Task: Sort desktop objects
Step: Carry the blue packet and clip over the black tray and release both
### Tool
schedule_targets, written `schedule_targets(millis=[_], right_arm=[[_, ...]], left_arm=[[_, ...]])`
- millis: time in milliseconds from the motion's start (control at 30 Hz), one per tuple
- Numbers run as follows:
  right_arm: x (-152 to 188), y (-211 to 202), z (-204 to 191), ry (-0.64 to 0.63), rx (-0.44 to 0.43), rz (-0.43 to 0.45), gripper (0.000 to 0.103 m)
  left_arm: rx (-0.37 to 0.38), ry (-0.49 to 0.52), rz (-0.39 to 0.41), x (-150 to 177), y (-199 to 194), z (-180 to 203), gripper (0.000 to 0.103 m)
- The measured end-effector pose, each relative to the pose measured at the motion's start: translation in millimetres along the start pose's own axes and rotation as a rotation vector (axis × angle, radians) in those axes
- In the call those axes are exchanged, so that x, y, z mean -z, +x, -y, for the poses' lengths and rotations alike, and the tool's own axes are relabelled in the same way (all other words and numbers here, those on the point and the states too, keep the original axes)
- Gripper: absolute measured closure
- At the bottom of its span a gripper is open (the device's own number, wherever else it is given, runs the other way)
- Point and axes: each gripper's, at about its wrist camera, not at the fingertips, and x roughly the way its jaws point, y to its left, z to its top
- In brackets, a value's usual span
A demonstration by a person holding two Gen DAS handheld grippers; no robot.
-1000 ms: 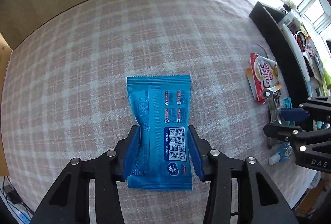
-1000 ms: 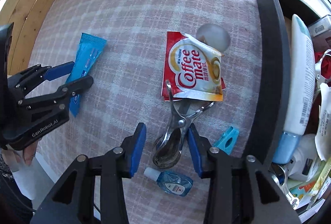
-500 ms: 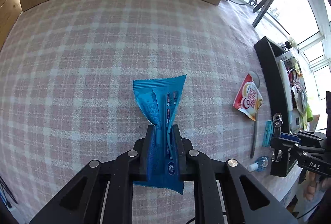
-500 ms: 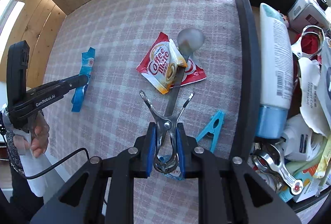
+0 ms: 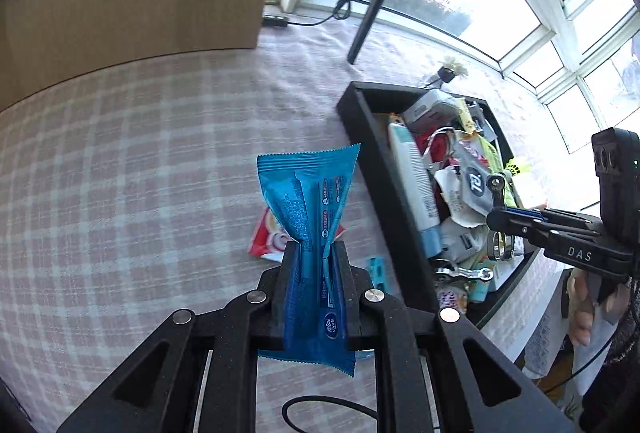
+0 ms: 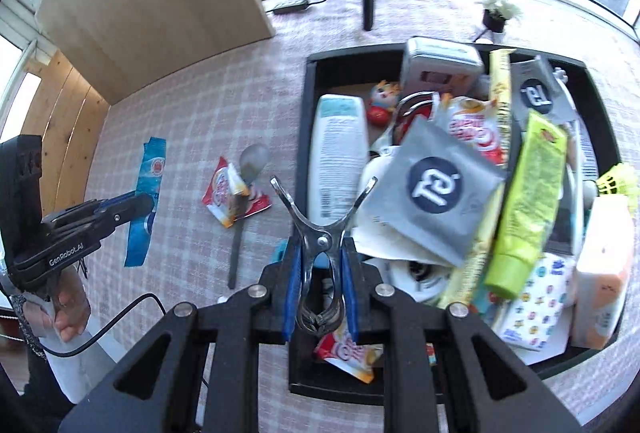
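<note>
The right gripper [image 6: 318, 285] squeezes a shiny metal clip [image 6: 320, 233], held up over the near left edge of the full black tray [image 6: 304, 105]. The left gripper [image 5: 316, 293] pinches a crinkly blue packet [image 5: 310, 201] above the checked cloth, left of the tray. Both are being carried over. Next, let each go inside the tray.

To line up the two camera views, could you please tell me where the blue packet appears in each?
Left wrist: blue packet at centre, clamped in the left hand-held gripper.
Right wrist: far left, above the tablecloth.
Shared landmark: black tray.
</note>
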Motion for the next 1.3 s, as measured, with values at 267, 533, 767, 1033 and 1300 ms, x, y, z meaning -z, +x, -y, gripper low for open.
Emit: schedule_targets(millis=[267,533,767,1033,1300], right_arm=[[-19.7,-23.6,59.0,0.087,0.077,0.057,0.084],[-36.8,-31.0,108.9,0.152,0.126,0.070,0.084],[-52.0,-28.3,144.6,0.199,0.158,0.068,0.084],[-70.0,-31.9,166.1,0.256,0.193,0.085,0.056],[-71.3,-42.8,155.3,0.238,0.184,0.112,0.054]], left_arm=[[0.076,0.082,-0.036,-36.0,23.3,81.1,0.089],[0.101,0.161,-0.054,-66.3,46.6,147.4,0.088],[0.125,0.192,-0.073,-86.5,68.3,185.6,0.088],[0.150,0.228,-0.063,-99.4,72.6,211.4,0.054],[0.133,0.250,-0.039,-98.1,61.5,205.8,0.054]])
